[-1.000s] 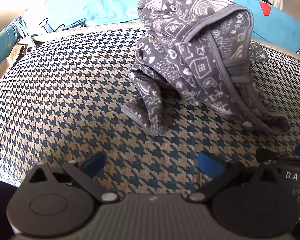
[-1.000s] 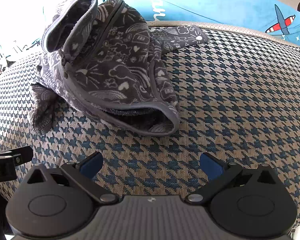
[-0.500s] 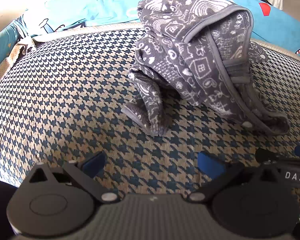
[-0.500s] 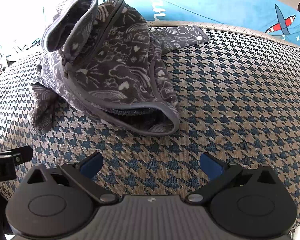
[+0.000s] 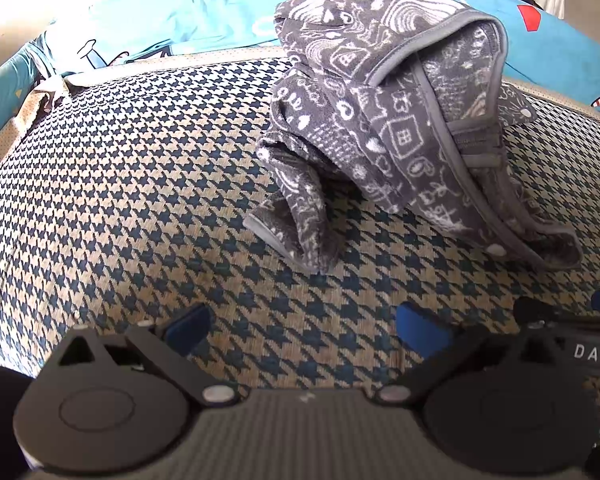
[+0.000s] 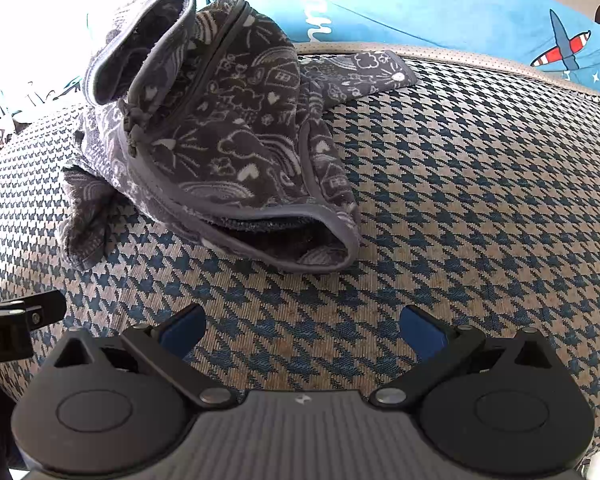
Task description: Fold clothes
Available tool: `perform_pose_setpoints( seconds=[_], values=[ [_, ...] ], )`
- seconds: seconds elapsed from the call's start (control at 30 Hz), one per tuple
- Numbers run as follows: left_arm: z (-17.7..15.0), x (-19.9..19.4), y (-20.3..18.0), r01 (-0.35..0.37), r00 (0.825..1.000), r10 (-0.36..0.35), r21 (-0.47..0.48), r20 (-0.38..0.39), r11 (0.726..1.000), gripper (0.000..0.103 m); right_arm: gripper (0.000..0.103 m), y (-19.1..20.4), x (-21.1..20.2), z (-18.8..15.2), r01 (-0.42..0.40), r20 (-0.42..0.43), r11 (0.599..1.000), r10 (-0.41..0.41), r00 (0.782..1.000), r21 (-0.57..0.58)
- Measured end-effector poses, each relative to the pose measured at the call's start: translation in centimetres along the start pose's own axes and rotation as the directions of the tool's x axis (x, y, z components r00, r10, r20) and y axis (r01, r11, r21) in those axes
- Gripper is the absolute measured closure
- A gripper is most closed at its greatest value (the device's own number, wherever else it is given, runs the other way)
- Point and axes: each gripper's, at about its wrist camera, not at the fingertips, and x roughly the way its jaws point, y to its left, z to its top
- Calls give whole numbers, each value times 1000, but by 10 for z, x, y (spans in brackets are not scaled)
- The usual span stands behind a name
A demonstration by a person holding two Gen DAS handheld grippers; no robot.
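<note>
A small dark grey fleece garment [image 5: 384, 120] with white doodle print and grey trim lies crumpled in a heap on a houndstooth cushion [image 5: 120, 184]. One sleeve end droops toward me at the heap's left. My left gripper [image 5: 306, 326] hovers open just short of that sleeve, nothing between its blue pads. In the right wrist view the same garment [image 6: 220, 140] sits upper left, its open hem facing me. My right gripper [image 6: 302, 330] is open and empty, a little in front of the hem. The other gripper's tip shows at each view's edge.
The houndstooth cushion [image 6: 480, 200] stretches bare to the right of the garment. Behind it lies light blue fabric [image 6: 440, 12] printed with aeroplanes. In the left wrist view the cushion's edge [image 5: 28, 92] drops off at the far left.
</note>
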Motion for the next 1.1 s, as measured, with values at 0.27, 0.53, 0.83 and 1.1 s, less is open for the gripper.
perform_pose_setpoints(
  seconds=[0.27, 0.53, 0.83, 1.1],
  values=[
    [0, 3, 3, 2, 1000, -2, 3, -3, 1000, 0, 0, 1, 1, 1, -2, 0, 1000, 2, 1000, -2],
    [-1, 1, 6, 7, 1000, -7, 6, -2, 1000, 0, 0, 2, 3, 1, -5, -6, 1000, 5, 1000, -12],
    [-2, -1, 7, 8, 1000, -8, 12, -1, 1000, 0, 0, 2, 3, 1, -9, -7, 1000, 9, 1000, -13],
    [-2, 0, 7, 4, 1000, -4, 21, 4, 1000, 0, 0, 1, 2, 1, -10, -3, 1000, 10, 1000, -13]
  ],
)
